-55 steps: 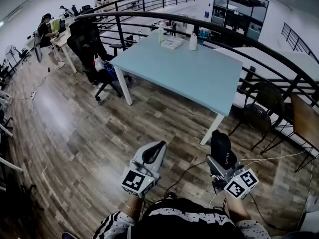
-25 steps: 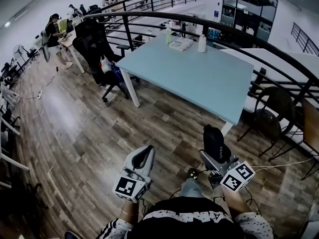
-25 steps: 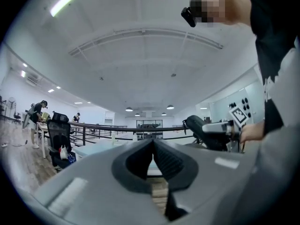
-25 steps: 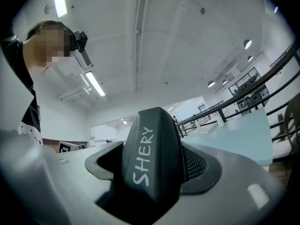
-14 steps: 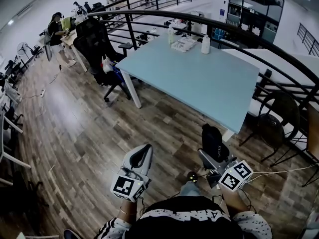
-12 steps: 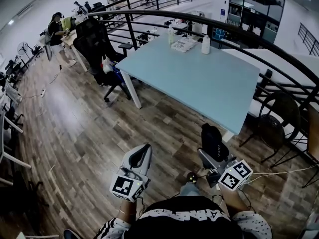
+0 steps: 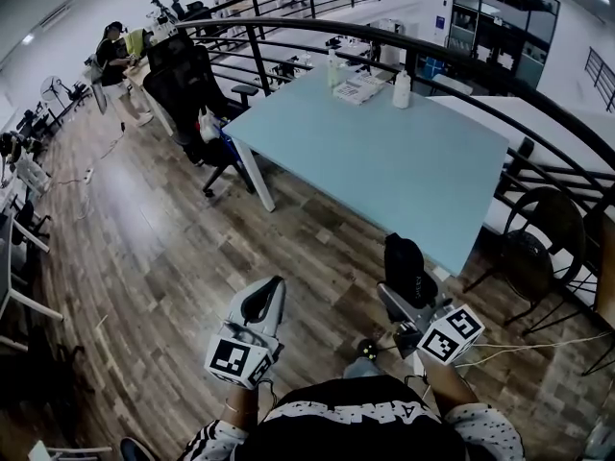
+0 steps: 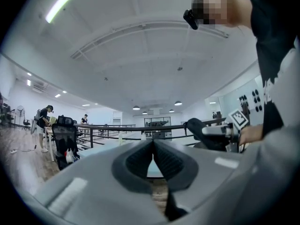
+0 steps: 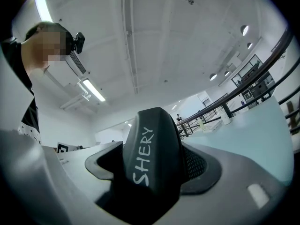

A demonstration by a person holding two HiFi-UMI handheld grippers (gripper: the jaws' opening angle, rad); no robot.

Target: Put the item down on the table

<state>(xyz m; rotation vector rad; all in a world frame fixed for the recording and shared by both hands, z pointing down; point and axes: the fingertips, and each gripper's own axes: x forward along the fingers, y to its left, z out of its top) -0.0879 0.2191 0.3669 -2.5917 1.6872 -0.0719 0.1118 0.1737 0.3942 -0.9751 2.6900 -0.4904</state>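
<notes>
Black item lettered SHERY [image 7: 402,262], in transit, not yet over the tabletop [image 7: 384,161]
Right claw [image 7: 411,301] clamped on the item, held in the air above the wooden floor [image 7: 173,257], near the tabletop's front corner; left claw [image 7: 267,294] closed, empty. Risk: early release drops the item on the floor; placement at the corner edge may let it tip off
</notes>
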